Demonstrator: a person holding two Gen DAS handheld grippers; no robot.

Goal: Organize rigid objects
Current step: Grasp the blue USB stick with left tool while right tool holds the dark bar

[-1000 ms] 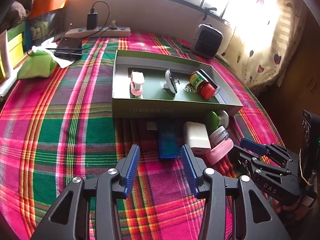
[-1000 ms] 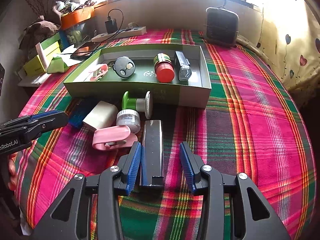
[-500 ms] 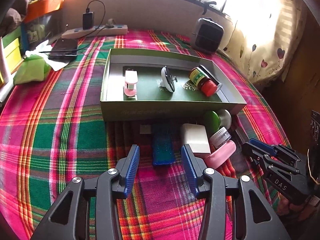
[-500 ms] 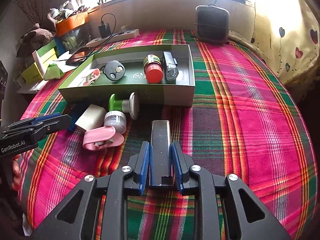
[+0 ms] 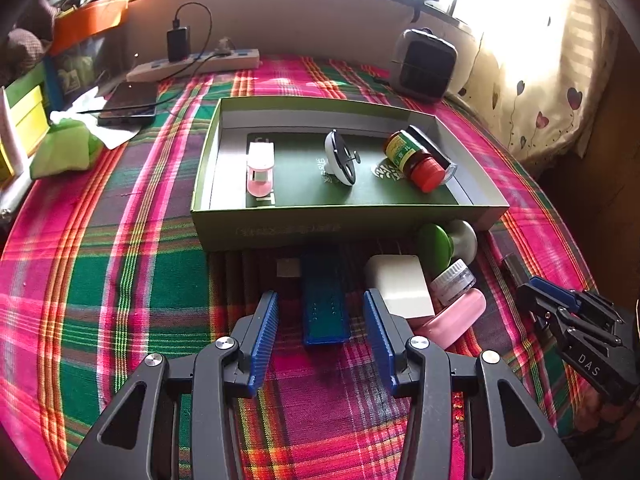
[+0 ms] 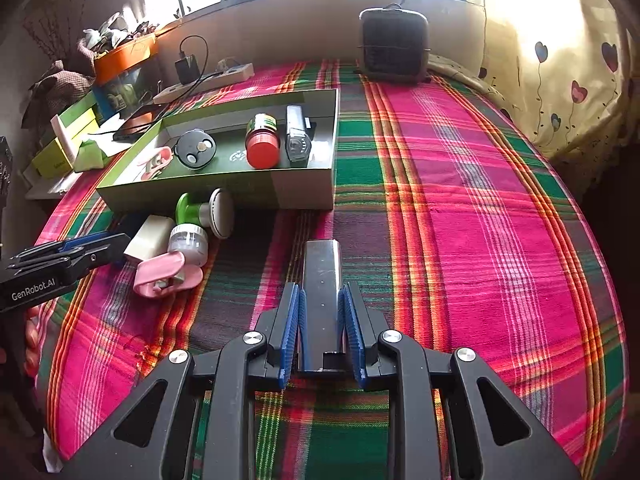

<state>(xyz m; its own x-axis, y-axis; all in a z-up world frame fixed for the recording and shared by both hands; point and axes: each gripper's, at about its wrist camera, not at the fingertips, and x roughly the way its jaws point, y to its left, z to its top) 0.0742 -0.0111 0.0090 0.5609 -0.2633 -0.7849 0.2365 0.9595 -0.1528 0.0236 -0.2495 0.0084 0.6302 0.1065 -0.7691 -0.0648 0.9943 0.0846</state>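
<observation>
My right gripper (image 6: 321, 292) is shut on a long silver metal bar (image 6: 321, 264) that lies on the plaid cloth, both pads pressed to its sides. My left gripper (image 5: 320, 296) stands open just above the cloth, with a blue block (image 5: 322, 280) lying between its fingertips, untouched. Beside the block are a white block (image 5: 400, 284), a small clear jar (image 5: 454, 280), a pink case (image 5: 456, 318) and a green-and-white spool (image 5: 444, 240). The green box (image 5: 320, 224) behind them holds a pink stapler (image 5: 260, 168), a white disc (image 5: 340, 156) and a red-capped bottle (image 5: 416, 158).
A dark heater (image 6: 394, 46) stands at the back by the window, with a power strip (image 5: 196, 66) and a phone (image 5: 128, 102) at the back left. Boxes and a green pouch (image 5: 60, 152) crowd the left edge. Bare plaid cloth (image 6: 480, 240) spreads right of the bar.
The right gripper's jaws have closed onto the silver bar and the view has shifted slightly. The left gripper stays open, the blue block now more centred between its fingers.
</observation>
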